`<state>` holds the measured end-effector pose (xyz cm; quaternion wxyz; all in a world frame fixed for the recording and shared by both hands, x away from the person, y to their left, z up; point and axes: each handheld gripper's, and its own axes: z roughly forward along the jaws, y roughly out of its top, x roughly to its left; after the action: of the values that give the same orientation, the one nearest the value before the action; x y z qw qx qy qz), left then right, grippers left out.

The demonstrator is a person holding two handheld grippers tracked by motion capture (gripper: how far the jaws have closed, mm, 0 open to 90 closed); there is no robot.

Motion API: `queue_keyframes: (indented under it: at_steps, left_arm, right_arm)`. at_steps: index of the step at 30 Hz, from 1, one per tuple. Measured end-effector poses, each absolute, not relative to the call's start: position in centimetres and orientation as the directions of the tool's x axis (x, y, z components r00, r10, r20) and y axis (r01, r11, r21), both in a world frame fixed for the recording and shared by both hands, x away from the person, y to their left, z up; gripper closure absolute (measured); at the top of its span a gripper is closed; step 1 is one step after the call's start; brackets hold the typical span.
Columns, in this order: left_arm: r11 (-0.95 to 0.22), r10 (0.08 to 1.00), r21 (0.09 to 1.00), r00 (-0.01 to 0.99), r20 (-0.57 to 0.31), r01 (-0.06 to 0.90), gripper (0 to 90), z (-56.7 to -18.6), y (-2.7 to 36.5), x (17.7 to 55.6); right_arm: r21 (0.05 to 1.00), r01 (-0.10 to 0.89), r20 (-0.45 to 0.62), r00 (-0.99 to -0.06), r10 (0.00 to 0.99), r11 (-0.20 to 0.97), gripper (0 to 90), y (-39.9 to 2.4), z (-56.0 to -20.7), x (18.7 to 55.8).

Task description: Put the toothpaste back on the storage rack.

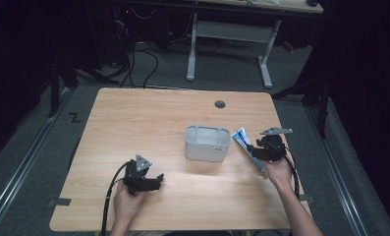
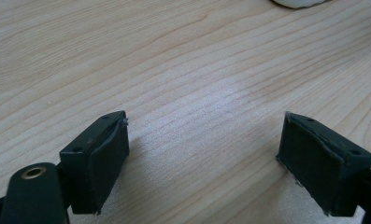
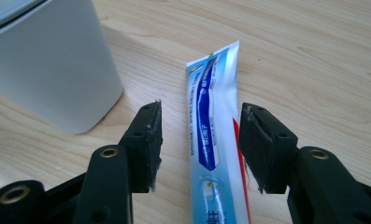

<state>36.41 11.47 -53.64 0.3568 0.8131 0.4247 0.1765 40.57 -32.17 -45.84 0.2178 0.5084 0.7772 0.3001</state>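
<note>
Nearest to me, my left hand is holding the left tongs (image 1: 155, 181) low over the wooden counter (image 1: 133, 118), toward its near left part. In the left gripper view their jaws are standing wide apart, with bare wood grain between them and nothing in their grip.

Farther along on the right side, my right hand (image 1: 279, 172) is carrying the right tongs (image 3: 199, 147) just beside the white container (image 1: 207, 143). In the right gripper view the toothpaste tube (image 3: 213, 135) is lying flat on the counter and running lengthwise between the two jaws, its crimped flat end pointing away from me. The jaws are standing partly open on either side of it; the right pad (image 3: 253, 144) is sitting right at the tube's red-trimmed edge, while a strip of wood is showing between the left pad and the tube, so I am not seeing a firm pinch on it.

In the high view the tube's blue and white end is sticking out just to the right of the container, near it but apart from its wall. The container, a rounded white box with a pale, open-looking top, is standing upright near the counter's middle.

Beyond it, a round grey cable hole (image 1: 220, 104) is sitting near the far edge.
</note>
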Motion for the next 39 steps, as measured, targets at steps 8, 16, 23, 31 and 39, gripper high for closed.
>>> queue_keyframes:
  at_steps: [8, 16, 23, 31, 39]
  left_arm:
    - [-0.385, 0.816, 0.73, 0.578, -0.016, 0.564, 16.5, -53.6, 11.5, 36.4]
    - [-0.385, 0.816, 0.731, 0.578, -0.016, 0.563, 16.4, -53.7, 11.4, 36.4]
    - [-0.387, 0.813, 0.731, 0.582, -0.018, 0.563, 16.4, -53.6, 11.5, 36.4]
    - [-0.39, 0.81, 0.731, 0.586, -0.017, 0.56, 16.4, -53.6, 11.4, 36.4]
    - [-0.39, 0.81, 0.731, 0.586, -0.017, 0.56, 16.4, -53.6, 11.4, 36.4]
  right_arm:
    - [0.644, 0.681, -0.075, -0.396, 0.915, 0.347, 46.7, -31.3, -46.1, 42.6]
    - [0.593, 0.709, -0.1, -0.404, 0.909, 0.381, 44.7, -29.6, -47.4, 44.9]
    - [0.542, 0.74, -0.125, -0.396, 0.91, 0.397, 44.2, -29.4, -48.2, 45.9]
    - [0.48, 0.775, -0.154, -0.387, 0.909, 0.411, 45.2, -28.9, -49.2, 47.2]
    - [0.453, 0.792, -0.171, -0.374, 0.912, 0.41, 50.3, -29.3, -49.6, 47.7]
